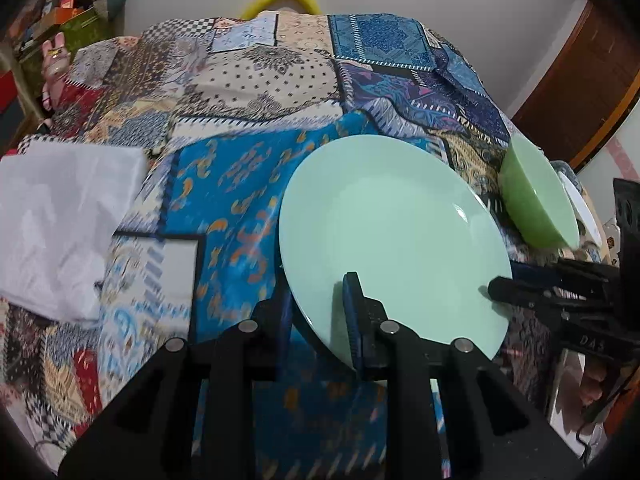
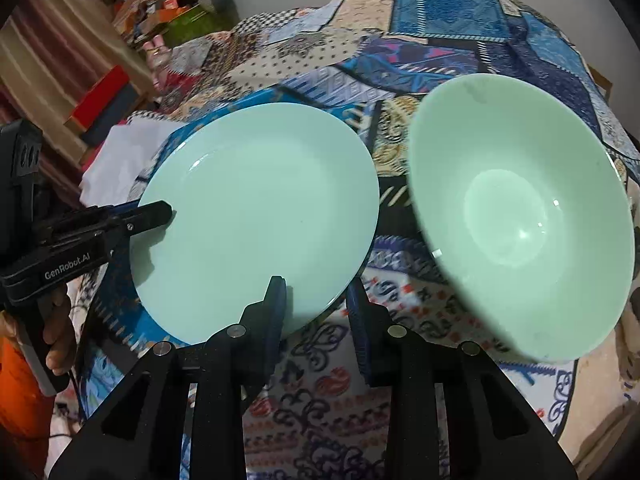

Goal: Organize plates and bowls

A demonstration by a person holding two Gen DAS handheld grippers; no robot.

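Observation:
A pale mint-green plate (image 1: 392,232) is held tilted above the patterned cloth; it also shows in the right wrist view (image 2: 256,216). My left gripper (image 1: 320,312) is shut on the plate's near rim, one finger on each face. My right gripper (image 2: 318,308) straddles the plate's opposite rim, jaws a little apart; in the left wrist view its fingers (image 1: 520,288) reach the plate's right edge. A green bowl (image 2: 520,216) stands tilted to the right of the plate, also seen from outside in the left wrist view (image 1: 536,196).
A patchwork cloth (image 1: 240,184) covers the table. A white folded cloth (image 1: 60,220) lies at the left. A white plate edge (image 1: 584,208) shows behind the bowl. Boxes and clutter (image 2: 168,12) stand far left. A wooden door (image 1: 580,80) is at the right.

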